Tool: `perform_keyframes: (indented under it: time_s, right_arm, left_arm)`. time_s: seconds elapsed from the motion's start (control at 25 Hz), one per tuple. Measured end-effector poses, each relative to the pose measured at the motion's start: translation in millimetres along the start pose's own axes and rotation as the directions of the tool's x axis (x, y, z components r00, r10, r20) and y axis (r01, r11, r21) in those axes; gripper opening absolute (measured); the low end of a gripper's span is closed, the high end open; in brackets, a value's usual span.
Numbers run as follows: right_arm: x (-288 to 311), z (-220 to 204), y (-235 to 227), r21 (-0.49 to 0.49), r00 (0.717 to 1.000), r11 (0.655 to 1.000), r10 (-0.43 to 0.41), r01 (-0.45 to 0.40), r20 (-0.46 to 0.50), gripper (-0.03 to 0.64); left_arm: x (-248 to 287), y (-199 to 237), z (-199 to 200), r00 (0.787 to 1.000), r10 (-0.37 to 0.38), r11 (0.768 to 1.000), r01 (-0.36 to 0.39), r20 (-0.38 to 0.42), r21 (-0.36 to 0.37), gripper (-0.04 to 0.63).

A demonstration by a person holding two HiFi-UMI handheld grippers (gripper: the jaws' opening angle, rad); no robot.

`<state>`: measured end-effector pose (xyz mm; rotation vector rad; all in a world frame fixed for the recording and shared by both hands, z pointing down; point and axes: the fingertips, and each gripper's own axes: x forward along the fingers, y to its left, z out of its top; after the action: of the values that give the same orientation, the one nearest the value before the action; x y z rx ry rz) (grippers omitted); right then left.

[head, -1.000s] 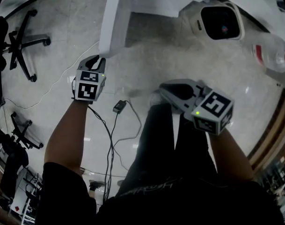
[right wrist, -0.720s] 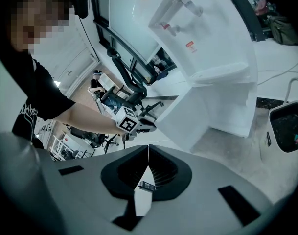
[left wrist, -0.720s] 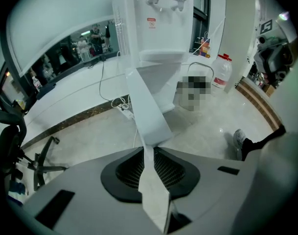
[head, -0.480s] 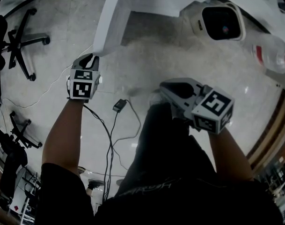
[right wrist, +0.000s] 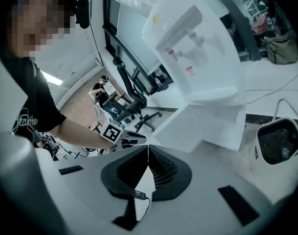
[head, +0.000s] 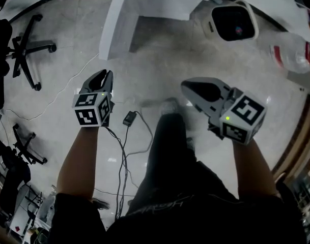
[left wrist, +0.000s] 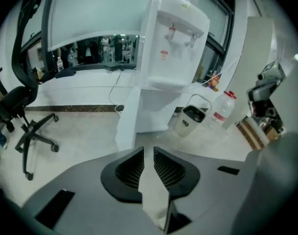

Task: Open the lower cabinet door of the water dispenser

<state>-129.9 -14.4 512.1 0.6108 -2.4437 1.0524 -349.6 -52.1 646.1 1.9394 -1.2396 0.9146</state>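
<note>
The white lower cabinet door [head: 114, 28] of the white plastic water dispenser [left wrist: 175, 35] is seen swung wide, so the opening step is judged done. The left gripper [head: 105, 75], slightly parted, and the right gripper [head: 186, 87], closed, are held empty, well apart from it; only withdrawal is called for.

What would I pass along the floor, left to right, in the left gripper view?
office chair → open cabinet door → bin → water bottle
</note>
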Motion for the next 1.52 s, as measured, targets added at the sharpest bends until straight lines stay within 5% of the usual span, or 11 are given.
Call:
perform_keyframes:
  time_s: [0.24, 0.4, 0.52, 0.64, 0.8, 1.52]
  right_arm:
    - [-58, 12, 62, -0.132, 0.997, 0.991, 0.012, -0.002, 0.075, 0.014]
    - [-115, 15, 120, -0.217, 0.992, 0.976, 0.041, -0.013, 0.123, 0.015]
    - [-167, 22, 163, -0.263, 0.985, 0.965, 0.053, -0.008, 0.163, 0.015]
    - [-219, 33, 204, -0.293, 0.974, 0.956, 0.072, -0.007, 0.214, 0.014]
    - [-280, 27, 254, -0.307, 0.969, 0.952, 0.075, 0.000, 0.235, 0.014]
    - [-445, 30, 420, -0.409, 0.922, 0.911, 0.200, -0.050, 0.331, 0.014]
  left_arm:
    - [-101, -110, 44, 0.966, -0.175, 0.979, 0.191, 0.189, -0.073, 0.060]
    - [-190, -195, 65, 0.906, -0.303, 0.940, 0.335, 0.296, -0.063, 0.048]
    - [-255, -255, 89, 0.849, -0.374, 0.917, 0.399, 0.373, 0.010, 0.041]
    - [-320, -308, 113, 0.786, -0.418, 0.902, 0.421, 0.457, 0.101, 0.035]
    - [-397, -372, 112, 0.738, -0.443, 0.891, 0.423, 0.510, 0.162, 0.018]
    - [-596, -500, 92, 0.666, -0.470, 0.883, 0.364, 0.580, 0.298, 0.003]
